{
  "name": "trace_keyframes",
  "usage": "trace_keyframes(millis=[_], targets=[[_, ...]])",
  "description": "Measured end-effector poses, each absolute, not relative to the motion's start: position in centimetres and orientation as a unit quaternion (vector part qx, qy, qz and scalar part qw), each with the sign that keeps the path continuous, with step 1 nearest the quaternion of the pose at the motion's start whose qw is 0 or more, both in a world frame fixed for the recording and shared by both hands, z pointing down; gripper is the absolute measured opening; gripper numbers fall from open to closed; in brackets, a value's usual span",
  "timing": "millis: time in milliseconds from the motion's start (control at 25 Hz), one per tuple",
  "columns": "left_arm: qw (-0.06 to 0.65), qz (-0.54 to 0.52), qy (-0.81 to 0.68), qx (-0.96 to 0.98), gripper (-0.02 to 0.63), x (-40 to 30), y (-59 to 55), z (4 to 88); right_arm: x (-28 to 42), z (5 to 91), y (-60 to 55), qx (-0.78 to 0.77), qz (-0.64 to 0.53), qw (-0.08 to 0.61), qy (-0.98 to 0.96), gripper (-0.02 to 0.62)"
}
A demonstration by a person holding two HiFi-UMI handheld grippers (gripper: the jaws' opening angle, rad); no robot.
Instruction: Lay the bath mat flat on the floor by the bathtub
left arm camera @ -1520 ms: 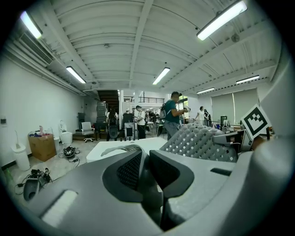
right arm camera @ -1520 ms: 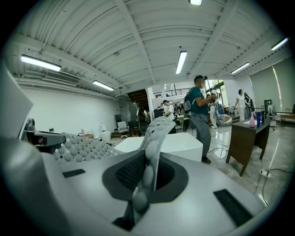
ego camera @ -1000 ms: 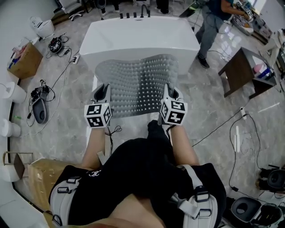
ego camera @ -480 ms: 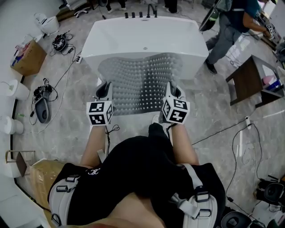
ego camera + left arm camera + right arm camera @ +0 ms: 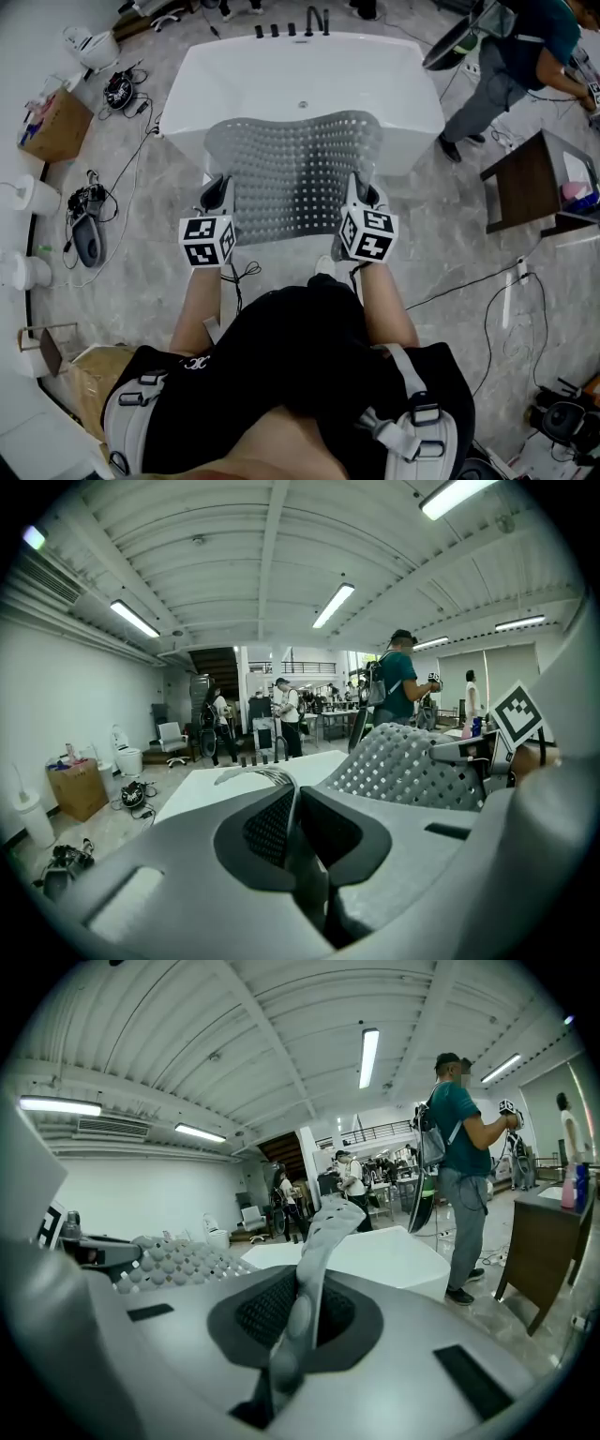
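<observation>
Grey and perforated, the bath mat [image 5: 295,173] hung stretched between the two grippers above the floor [image 5: 141,253], in front of the near side of the white bathtub [image 5: 300,75]. The left gripper [image 5: 217,190] pinched the mat's near left corner, its jaws having just been closing on the thin edge between them. The right gripper [image 5: 360,190] was clamped tight on the near right corner.

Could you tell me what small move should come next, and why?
Probably lower it: the bath mat hangs spread above the floor beside the bathtub, held by the right hand-held gripper and the left hand-held gripper, whose jaws have just been closing on its edge.
</observation>
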State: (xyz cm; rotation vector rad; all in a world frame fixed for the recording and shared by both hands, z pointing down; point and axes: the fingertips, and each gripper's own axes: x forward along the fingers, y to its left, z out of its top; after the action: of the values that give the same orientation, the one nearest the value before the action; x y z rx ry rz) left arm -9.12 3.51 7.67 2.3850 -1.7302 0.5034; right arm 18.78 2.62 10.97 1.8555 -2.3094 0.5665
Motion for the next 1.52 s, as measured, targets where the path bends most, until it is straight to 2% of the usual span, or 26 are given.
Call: trace_keyframes(millis=[440, 680, 1080, 1360, 1520], targets=[[0.092, 0.190, -0.583, 0.784, 0.021, -6.7, -4.6, 10.1, 22.2, 13.1, -6.1, 0.607, 0.202, 0.099, -0.762, 0.015], [0.116, 0.207, -0.568, 0.788, 0.021, -9.7, -7.8, 12.5, 20.3, 14.8, -7.9, 0.612, 0.219, 0.116, -0.751, 0.015], [0.169, 0.232, -0.575, 0.766, 0.021, -15.6, -10.3, 16.8, 20.9, 19.8, -8.6, 0.623, 0.257, 0.166, -0.720, 0.015], [0.233, 0.272, -0.552, 0.753, 0.022, -17.8, -9.0, 23.4, 21.1, 26.4, -7.8, 0.605, 0.311, 0.225, -0.698, 0.015], [0.290, 0.259, -0.528, 0.755, 0.021, -18.4, -9.8, 29.1, 20.1, 32.0, -8.2, 0.590, 0.306, 0.277, -0.694, 0.014]])
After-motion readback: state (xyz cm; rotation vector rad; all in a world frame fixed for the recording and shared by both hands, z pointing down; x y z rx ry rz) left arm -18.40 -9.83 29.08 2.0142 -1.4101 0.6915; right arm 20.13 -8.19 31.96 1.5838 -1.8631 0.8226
